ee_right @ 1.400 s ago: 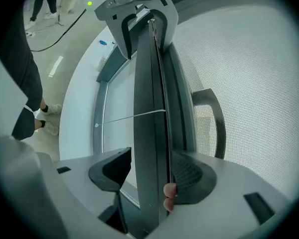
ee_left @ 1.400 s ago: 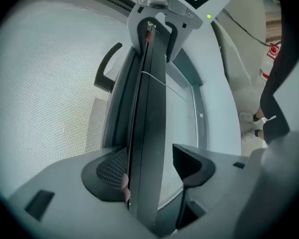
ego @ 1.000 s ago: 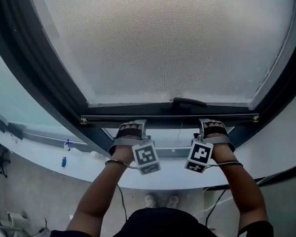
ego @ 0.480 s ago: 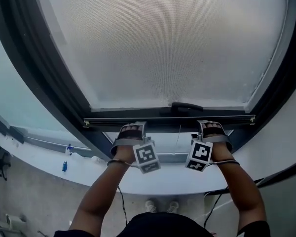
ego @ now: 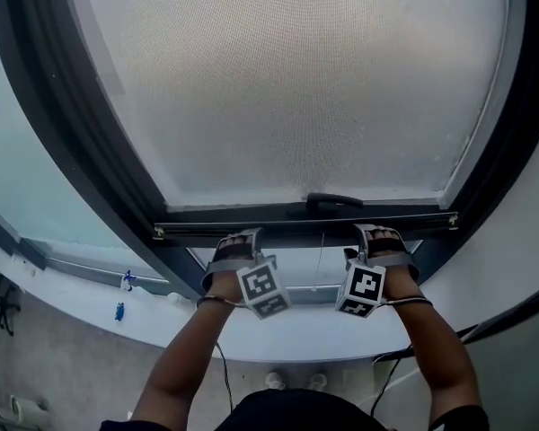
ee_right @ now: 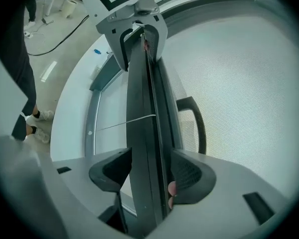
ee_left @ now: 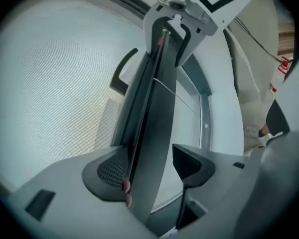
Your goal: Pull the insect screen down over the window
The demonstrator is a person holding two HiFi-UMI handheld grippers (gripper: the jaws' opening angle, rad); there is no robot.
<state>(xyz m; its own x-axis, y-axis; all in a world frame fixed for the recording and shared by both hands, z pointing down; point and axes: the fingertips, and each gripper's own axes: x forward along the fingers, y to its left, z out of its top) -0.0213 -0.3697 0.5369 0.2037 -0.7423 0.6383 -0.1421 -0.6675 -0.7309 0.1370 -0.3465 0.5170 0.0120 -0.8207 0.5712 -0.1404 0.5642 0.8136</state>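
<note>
**A:** Looking down from our head camera, what do we have in front of us?

**B:** We face a pale grey fine-mesh insect screen set in a dark metal window frame. The mesh covers most of the opening. Its long dark metal bottom bar lies low, just above a curved white sill. A narrow strip of the opening shows beneath the bar.

**A:** Where are our grippers?

**B:** Both reach up to that bar. Our grey two-jaw left gripper sits on it to the left of a black curved handle. Our matching right gripper sits just to the handle's right. A thin pale cord hangs under the bar between them.

**A:** How do the jaws stand?

**B:** In the left gripper view the bar runs between the two dark pads, and we see them clamped on it. The right gripper view shows the same: its pads are closed against both faces of the bar. In each view, pink fingertips show beside the pad on the mesh side.
</note>
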